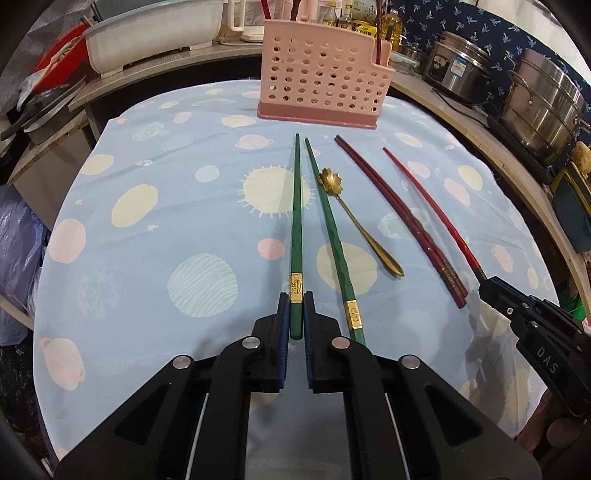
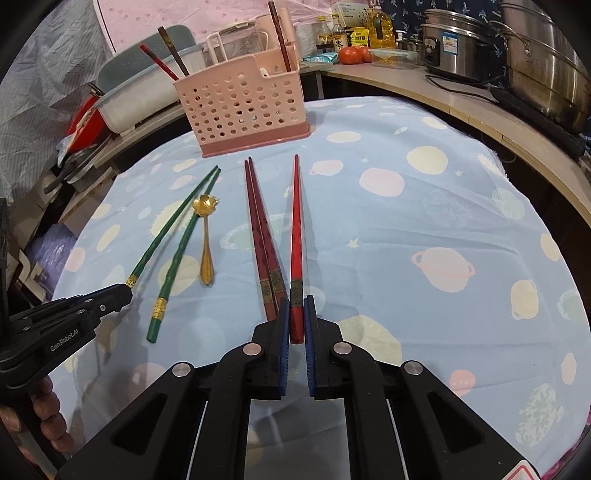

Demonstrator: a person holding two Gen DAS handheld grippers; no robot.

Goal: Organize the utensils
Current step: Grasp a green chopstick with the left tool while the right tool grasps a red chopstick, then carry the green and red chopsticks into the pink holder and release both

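Note:
My left gripper (image 1: pixel 296 301) is shut on the handle end of a green chopstick (image 1: pixel 296 221) that points toward the pink perforated utensil holder (image 1: pixel 317 74). A second green chopstick (image 1: pixel 330 236) lies beside it on the cloth, then a gold flower-shaped spoon (image 1: pixel 354 221) and a dark red chopstick pair (image 1: pixel 402 221). My right gripper (image 2: pixel 296 304) is shut on the handle end of a bright red chopstick (image 2: pixel 296 221). The dark red pair (image 2: pixel 264 236), the spoon (image 2: pixel 206 236) and the holder (image 2: pixel 240 103) also show in the right wrist view. The holder has several chopsticks standing in it.
A blue planet-print cloth (image 1: pixel 166 221) covers the table. Steel pots (image 1: pixel 543 107) and a cooker stand on the wooden counter at the right. A white basin (image 1: pixel 147 33) and a kettle sit behind the holder. Bottles and tomatoes (image 2: pixel 354 51) are at the back.

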